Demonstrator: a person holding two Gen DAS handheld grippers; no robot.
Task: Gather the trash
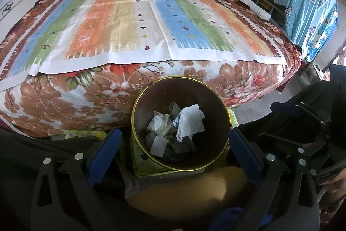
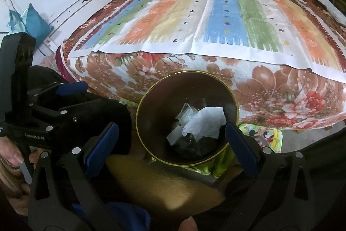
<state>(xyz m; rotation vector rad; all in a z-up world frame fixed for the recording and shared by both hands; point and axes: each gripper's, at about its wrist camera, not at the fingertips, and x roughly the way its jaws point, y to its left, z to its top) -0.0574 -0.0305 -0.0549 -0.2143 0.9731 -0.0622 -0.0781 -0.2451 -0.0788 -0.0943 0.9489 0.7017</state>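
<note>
Left wrist view shows both left tongs (image 1: 175, 144) and right tongs (image 2: 170, 140) spread apart, empty, over the gold-rimmed dark round bin (image 1: 138, 105); crumpled white paper (image 1: 190, 120) lies inside, likely just dropped.

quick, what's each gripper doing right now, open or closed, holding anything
Left gripper: open, holding nothing, above the bin.
Right gripper: open, holding nothing.

Left gripper (image 1: 175, 142) and right gripper (image 2: 173, 135) sit side by side, jaws spread wide, holding nothing.
</note>
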